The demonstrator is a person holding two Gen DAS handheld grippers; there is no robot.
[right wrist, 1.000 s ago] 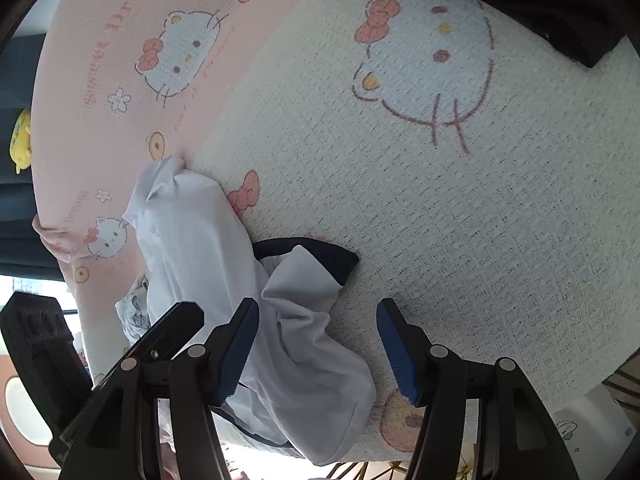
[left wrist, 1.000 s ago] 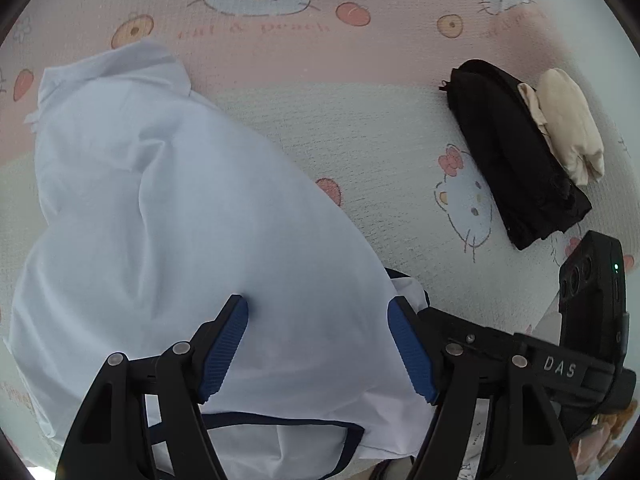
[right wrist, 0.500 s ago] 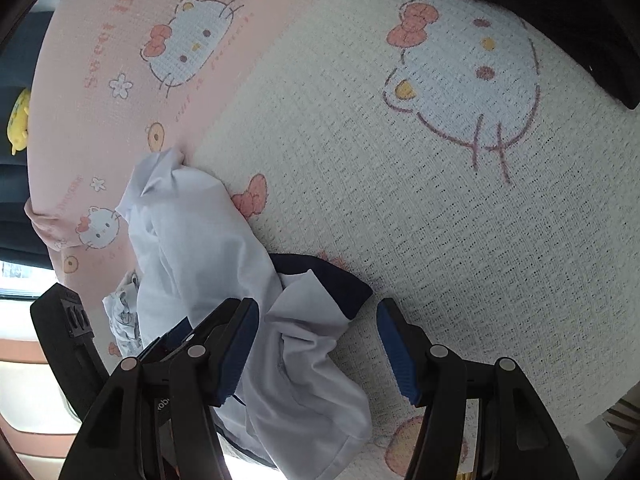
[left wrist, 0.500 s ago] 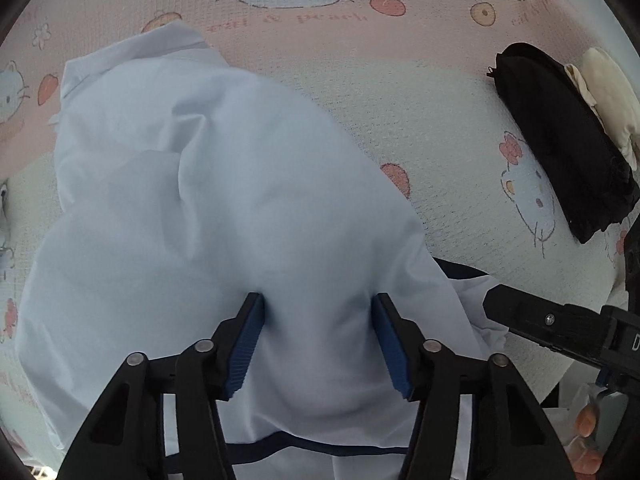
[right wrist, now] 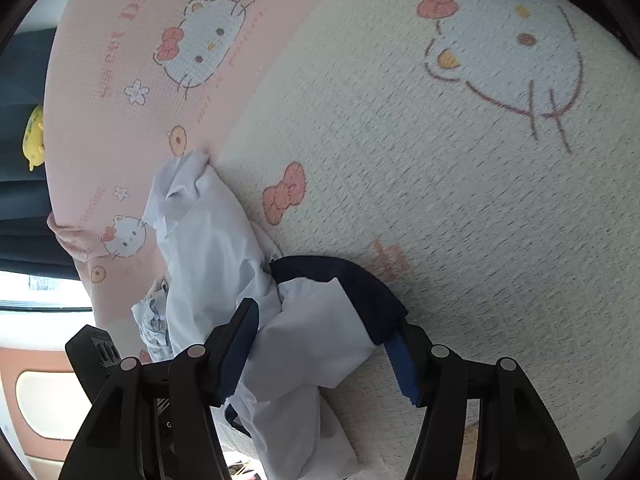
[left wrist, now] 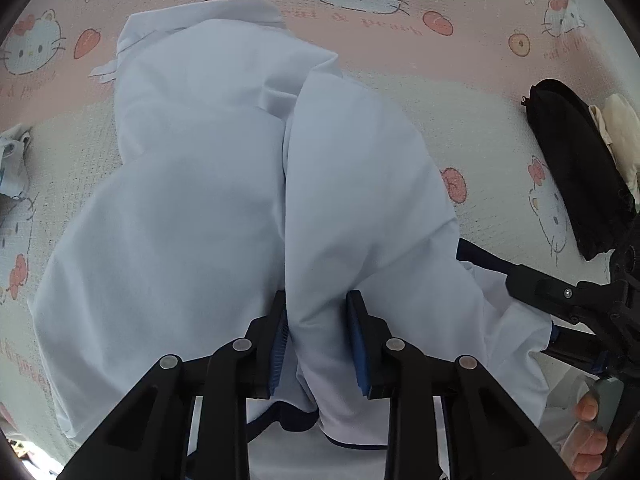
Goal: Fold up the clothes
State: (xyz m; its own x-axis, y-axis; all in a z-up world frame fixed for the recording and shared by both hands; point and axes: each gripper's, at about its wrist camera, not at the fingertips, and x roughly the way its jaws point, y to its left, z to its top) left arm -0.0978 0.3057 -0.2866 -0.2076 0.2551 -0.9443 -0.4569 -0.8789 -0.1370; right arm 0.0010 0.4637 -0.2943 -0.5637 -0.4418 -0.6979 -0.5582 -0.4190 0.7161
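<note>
A white shirt (left wrist: 180, 220) with navy trim lies crumpled on a cat-print blanket (left wrist: 500, 128). My left gripper (left wrist: 316, 300) points down onto the shirt's lower part. Its jaws are closing, and the blue pads squeeze a raised ridge of white fabric between them. In the right wrist view, the shirt's sleeve (right wrist: 316, 336) with its navy cuff (right wrist: 348, 280) lies between the fingers of my right gripper (right wrist: 322, 320), which stands wide open. The right pad sits at the cuff's edge. The right gripper's black frame (left wrist: 560, 292) shows at the right of the left wrist view.
A folded black garment (left wrist: 576, 168) and a cream one (left wrist: 620, 132) lie at the right on the blanket. A small patterned cloth (left wrist: 12, 160) sits at the left edge. A person's fingers (left wrist: 588, 412) hold the right tool. The bed's edge runs close behind the shirt hem.
My left gripper has moved forward over the shirt and its jaws have narrowed, gathering fabric into a ridge. The right gripper has edged onto the sleeve, so the navy cuff now lies between its fingers.
</note>
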